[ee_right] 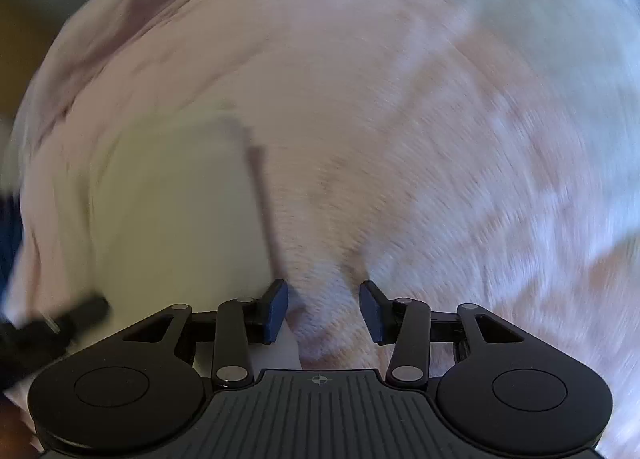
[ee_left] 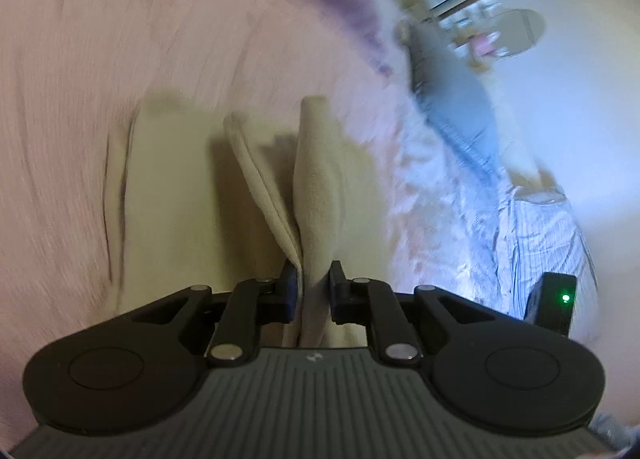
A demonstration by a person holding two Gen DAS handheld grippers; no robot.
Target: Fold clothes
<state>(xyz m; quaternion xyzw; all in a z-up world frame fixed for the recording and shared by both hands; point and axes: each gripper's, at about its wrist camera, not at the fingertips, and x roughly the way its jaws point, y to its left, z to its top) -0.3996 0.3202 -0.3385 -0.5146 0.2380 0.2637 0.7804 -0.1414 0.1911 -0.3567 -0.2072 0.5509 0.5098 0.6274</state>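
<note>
In the left wrist view, the left gripper (ee_left: 313, 291) pinches a bunched fold of the cream garment (ee_left: 316, 179), which runs ahead of its fingers over the pink bedspread (ee_left: 80, 99), probably lifted to carry an edge across; beyond and rightward, a striped pile (ee_left: 532, 227) blurs. In the right wrist view, the right gripper (ee_right: 323, 311) stands parted and holding nothing, with the garment ahead-left; motion blur hides its edges.
</note>
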